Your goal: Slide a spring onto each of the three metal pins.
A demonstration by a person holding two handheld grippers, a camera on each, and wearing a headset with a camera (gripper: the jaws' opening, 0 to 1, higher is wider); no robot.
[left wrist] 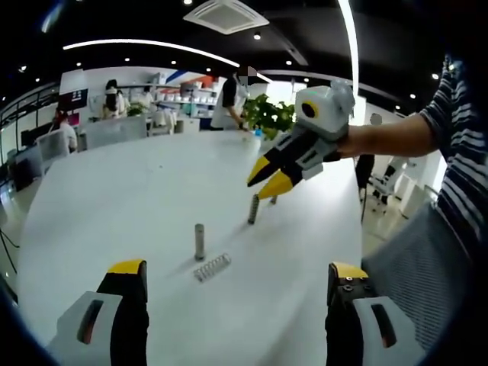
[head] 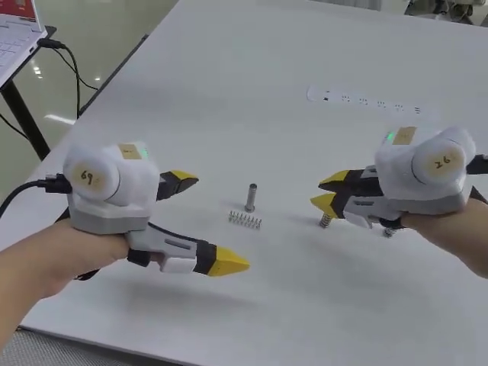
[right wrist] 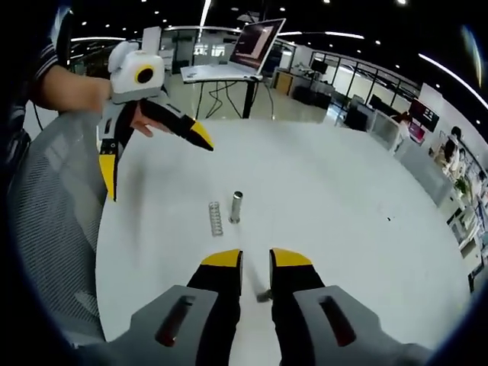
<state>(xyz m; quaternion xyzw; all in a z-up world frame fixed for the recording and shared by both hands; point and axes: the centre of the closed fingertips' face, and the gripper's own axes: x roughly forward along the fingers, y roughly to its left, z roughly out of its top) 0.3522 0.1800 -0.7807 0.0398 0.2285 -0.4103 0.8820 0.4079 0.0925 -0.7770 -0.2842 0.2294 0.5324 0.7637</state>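
A white table point(head: 252, 69) is stretching away in the head view, its left edge running diagonally toward the lower left. At lower left, the left hand-held gripper point(head: 206, 222) is hovering released, jaws spread wide and empty. At centre a bare pin point(head: 250, 197) is standing upright, with a loose spring point(head: 245, 219) lying just beside it. At right, the right hand-held gripper point(head: 326, 191) is hovering with jaws narrowly parted, grasping nothing, just above a spring-covered pin point(head: 325, 220). Bare table is lying around them, and a power strip point(head: 366, 101) is sitting well apart at upper right.
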